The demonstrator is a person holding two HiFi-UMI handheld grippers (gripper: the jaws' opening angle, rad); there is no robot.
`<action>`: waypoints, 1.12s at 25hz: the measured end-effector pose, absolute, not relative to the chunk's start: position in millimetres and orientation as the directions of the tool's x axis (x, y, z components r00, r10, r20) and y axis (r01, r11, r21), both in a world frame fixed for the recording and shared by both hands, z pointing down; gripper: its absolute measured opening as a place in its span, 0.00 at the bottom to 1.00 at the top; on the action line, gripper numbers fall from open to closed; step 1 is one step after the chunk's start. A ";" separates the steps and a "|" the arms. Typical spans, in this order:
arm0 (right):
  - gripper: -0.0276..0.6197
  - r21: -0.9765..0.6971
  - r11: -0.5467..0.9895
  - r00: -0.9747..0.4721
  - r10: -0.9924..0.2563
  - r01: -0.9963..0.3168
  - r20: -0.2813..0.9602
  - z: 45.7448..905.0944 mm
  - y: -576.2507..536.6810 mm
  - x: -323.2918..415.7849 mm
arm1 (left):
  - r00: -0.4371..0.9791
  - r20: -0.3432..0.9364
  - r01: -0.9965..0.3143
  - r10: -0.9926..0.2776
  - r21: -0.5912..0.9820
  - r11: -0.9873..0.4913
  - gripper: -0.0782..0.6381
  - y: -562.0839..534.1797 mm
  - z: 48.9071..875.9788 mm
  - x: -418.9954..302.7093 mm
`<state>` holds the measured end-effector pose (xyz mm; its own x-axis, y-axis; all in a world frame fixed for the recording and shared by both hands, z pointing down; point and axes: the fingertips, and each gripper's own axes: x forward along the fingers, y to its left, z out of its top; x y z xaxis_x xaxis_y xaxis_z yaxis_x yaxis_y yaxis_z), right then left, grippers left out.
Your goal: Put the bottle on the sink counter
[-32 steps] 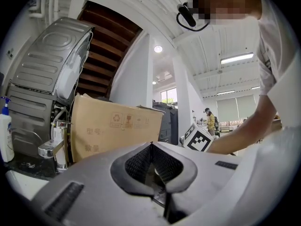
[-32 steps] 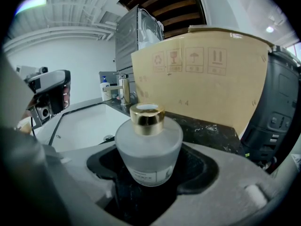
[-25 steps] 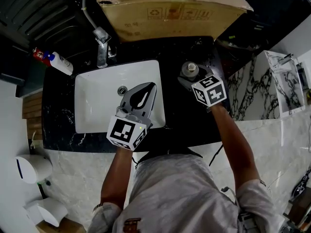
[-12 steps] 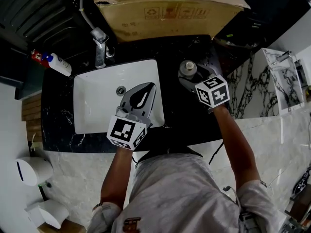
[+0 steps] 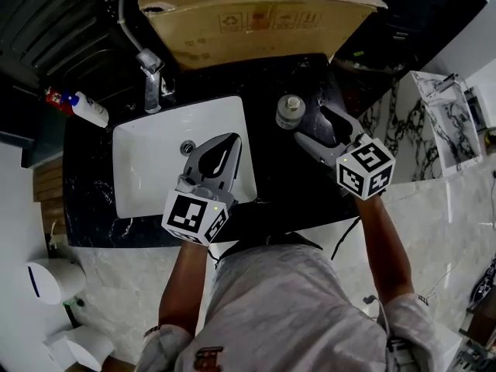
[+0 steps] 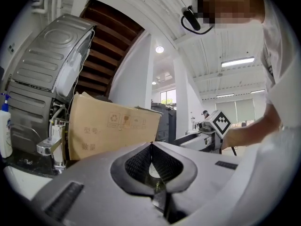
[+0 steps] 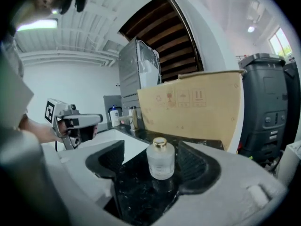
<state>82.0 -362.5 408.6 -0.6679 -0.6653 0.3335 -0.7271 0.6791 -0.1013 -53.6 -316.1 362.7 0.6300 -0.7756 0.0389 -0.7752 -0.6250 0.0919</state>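
Note:
A small frosted glass bottle with a gold cap stands upright on the black marble counter, right of the white sink. My right gripper hovers just right of it and nearer me, jaws wide and closing slightly. In the right gripper view the bottle stands free just ahead of the tips, and neither pad touches it. My left gripper is shut and holds nothing. It hangs over the right part of the basin, and its tips meet in the left gripper view.
A large cardboard box fills the back of the counter behind the bottle. A chrome faucet stands behind the sink, and a white spray bottle lies at the counter's left end. A wall dispenser hangs lower left.
My right gripper has drawn back from the bottle, towards me and to the right. The bottle stays standing on the counter. The left gripper has hardly moved.

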 end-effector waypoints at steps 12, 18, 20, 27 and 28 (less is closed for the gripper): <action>0.29 -0.035 0.810 -0.811 -0.585 -0.585 0.012 309.9 -300.4 28.4 | 0.670 -0.049 -0.738 -0.741 0.055 -0.672 0.11 -299.2 307.4 -30.6; 0.09 0.035 0.794 -0.795 -0.605 -0.607 -0.042 300.7 -291.2 23.3 | 0.670 -0.055 -0.740 -0.740 0.033 -0.672 0.11 -294.9 303.1 -27.3; 0.05 0.046 0.789 -0.790 -0.610 -0.613 -0.063 296.8 -289.2 24.7 | 0.670 -0.057 -0.740 -0.741 0.028 -0.672 0.11 -293.2 302.7 -26.3; 0.05 0.067 0.781 -0.784 -0.617 -0.621 -0.075 292.6 -284.6 26.3 | 0.674 -0.067 -0.737 -0.736 0.023 -0.676 0.11 -288.7 300.1 -22.0; 0.04 0.069 0.781 -0.784 -0.617 -0.621 -0.076 292.6 -283.7 26.2 | 0.674 -0.068 -0.736 -0.736 0.024 -0.676 0.11 -288.2 300.0 -21.7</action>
<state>26.2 -283.7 292.6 -0.7835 -0.6167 -0.0757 -0.6211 0.7807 0.0691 -21.7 -288.2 300.0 0.6735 -0.7361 -0.0677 -0.7365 -0.6760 0.0237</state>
